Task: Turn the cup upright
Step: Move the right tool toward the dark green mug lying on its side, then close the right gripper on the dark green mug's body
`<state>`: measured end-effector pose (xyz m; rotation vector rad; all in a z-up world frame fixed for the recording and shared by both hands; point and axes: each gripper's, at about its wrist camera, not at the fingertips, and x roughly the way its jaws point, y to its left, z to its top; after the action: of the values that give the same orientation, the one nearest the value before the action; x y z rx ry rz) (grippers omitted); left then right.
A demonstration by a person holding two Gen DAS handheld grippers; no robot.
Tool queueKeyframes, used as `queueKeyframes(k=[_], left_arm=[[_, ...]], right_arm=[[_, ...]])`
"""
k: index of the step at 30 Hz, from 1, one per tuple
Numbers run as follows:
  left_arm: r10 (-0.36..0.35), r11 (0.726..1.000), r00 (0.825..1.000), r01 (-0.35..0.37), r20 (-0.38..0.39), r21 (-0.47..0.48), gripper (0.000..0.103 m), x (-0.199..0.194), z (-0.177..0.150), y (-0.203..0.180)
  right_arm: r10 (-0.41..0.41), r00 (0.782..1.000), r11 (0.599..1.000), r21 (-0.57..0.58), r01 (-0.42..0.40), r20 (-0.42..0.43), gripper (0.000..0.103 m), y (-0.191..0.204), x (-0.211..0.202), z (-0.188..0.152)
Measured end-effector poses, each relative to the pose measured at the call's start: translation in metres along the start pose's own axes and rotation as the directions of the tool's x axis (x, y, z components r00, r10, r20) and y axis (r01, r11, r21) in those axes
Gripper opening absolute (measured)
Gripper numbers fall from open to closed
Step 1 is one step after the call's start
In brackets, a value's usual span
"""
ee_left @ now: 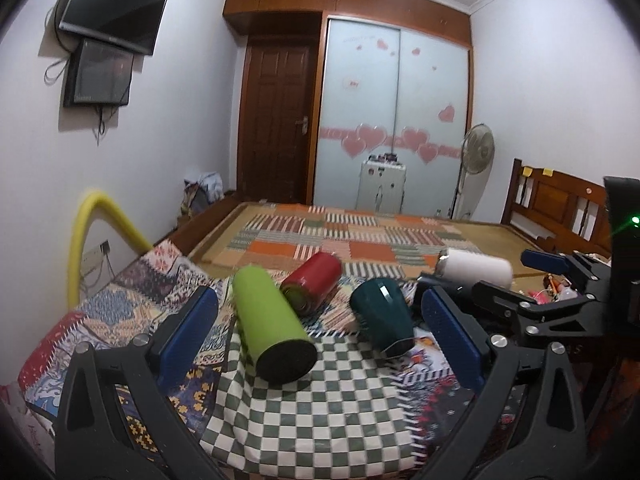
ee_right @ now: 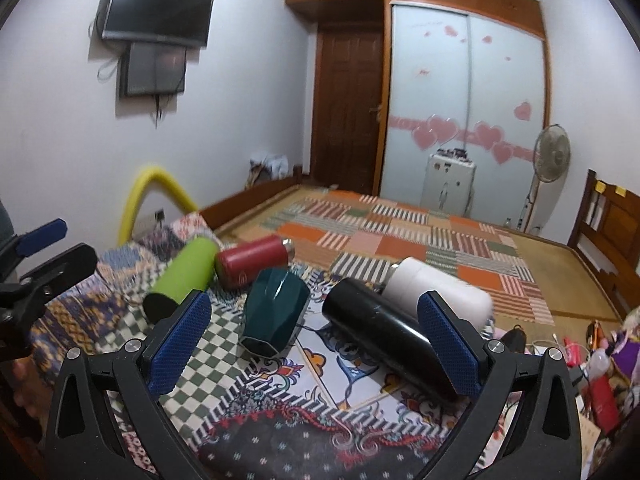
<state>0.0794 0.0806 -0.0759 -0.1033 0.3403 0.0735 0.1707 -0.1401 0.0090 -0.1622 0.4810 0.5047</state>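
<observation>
Several cups lie on their sides on a patterned cloth. A lime green cup lies at the left, a red cup behind it, a dark teal faceted cup in the middle, and a white cup at the right. A black cup lies beside the white one in the right wrist view. My left gripper is open, with the green cup between its blue pads. My right gripper is open, with the teal and black cups between its pads. Both are empty.
The cups rest on a checkered cloth and patterned covers at the near end of a bed with a patchwork mat. A yellow foam tube arches at the left. Clutter lies at the right. The right gripper's frame shows in the left wrist view.
</observation>
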Motion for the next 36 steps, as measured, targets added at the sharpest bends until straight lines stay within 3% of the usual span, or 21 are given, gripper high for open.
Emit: queueKeyframes(k=[10,20,29,36], left_arm=[[0.042,0.999,0.995,-0.043,-0.088,-0.004,0.103,0.044,-0.021,0.020],[0.048,0.998,0.990,-0.053,-0.135,-0.030,0.103,0.061,-0.036,0.031],[0.051,0.997,0.990,-0.057,-0.132,-0.043,0.103,0.064,-0.041,0.034],[0.055,0.997,0.989,-0.061,-0.134,-0.040,0.103,0.065,-0.043,0.036]], right_arm=[[0.081,0.975,0.994,-0.053,-0.094,-0.209,0.102,0.014,0.078,-0.002],[0.100,0.938,0.990,-0.057,-0.126,-0.332,0.100,0.016,0.124,-0.004],[0.107,0.895,0.986,-0.071,-0.152,-0.434,0.087,0.026,0.152,-0.006],[0.116,0.875,0.986,-0.054,-0.159,-0.469,0.076,0.024,0.161,-0.009]])
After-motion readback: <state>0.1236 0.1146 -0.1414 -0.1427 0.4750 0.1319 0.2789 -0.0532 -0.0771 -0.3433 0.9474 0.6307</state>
